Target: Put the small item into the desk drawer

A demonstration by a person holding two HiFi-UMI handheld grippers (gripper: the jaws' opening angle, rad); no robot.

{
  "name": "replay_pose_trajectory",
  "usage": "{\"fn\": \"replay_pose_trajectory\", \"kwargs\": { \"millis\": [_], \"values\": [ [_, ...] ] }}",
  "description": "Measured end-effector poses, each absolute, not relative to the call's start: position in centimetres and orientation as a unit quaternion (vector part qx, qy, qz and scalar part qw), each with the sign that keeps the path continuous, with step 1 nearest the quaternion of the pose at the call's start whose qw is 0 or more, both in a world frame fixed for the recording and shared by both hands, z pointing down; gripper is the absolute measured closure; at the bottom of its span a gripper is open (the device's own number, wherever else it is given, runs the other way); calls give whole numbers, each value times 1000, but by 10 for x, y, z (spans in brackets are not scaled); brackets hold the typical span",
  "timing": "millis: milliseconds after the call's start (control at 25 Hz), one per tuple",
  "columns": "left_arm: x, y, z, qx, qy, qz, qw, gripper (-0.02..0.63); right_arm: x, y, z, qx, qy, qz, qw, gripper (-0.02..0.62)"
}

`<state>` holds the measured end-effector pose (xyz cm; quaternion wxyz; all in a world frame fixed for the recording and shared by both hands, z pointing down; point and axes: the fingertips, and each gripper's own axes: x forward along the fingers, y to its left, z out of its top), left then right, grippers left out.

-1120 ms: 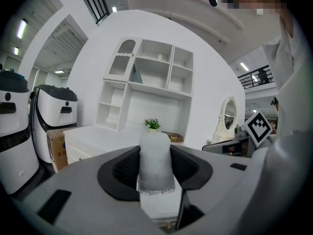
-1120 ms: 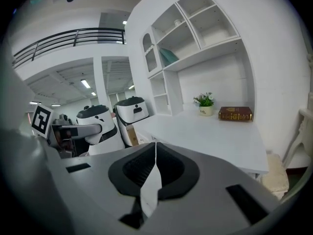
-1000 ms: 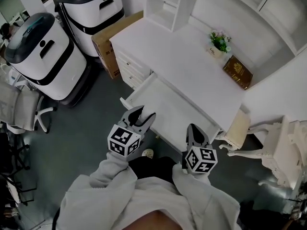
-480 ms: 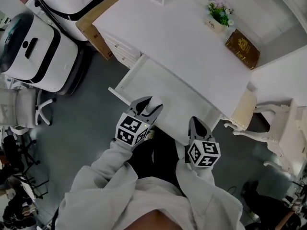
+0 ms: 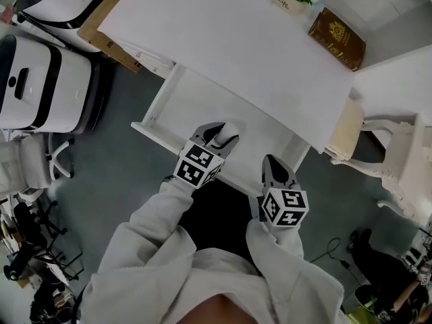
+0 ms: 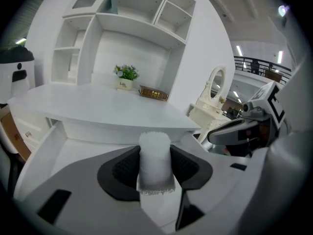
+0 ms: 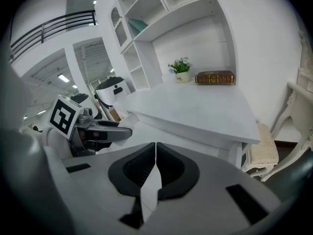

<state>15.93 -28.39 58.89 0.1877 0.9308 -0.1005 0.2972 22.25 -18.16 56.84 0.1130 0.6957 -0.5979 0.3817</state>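
— Both our grippers have come down and forward since the earlier frame. Our left one hung short of the drawer then, and its tips are now over the drawer's near front edge.
— Let's take stock, biggest first. What have we got?
— We have the broad white-painted desk (image 5: 236, 39) across the far side. Under it, the long white desk drawer (image 5: 196, 103) is pulled out toward us, and its floor is bare as far as we can see.
— And our hands?
— Our left gripper (image 5: 217, 133) is part-way closed, its dark pads pressing both sides of the small white fuzzy roll (image 6: 155, 155). Our right gripper (image 7: 155, 153) sits just to the right, nearer us than the drawer front, with its jaws together and nothing between them.
— How will the roll handle?
— We judge it light and soft. The surface looks fibrous and the near end is frayed, so it should give under the pads rather than slip, and it hardly seems breakable. We hold it across its middle, which we think is the right place; a hold at the frayed end might pull fibres loose.
— Next?
— We'd carry it farther in over the drawer floor, go low, then let the jaws part. So light a thing may cling to a pad.
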Motion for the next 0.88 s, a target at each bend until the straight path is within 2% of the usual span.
{"fn": "replay_pose_trajectory", "kwargs": {
  "millis": [440,880],
  "values": [
    [236,-283,659,924,-38,342,168,416,253,-178,596,712,-562,408,105,561],
    [257,-288,717,904,-32,389,174,416,262,-169,622,710,-539,441,106,561]
  ]
}}
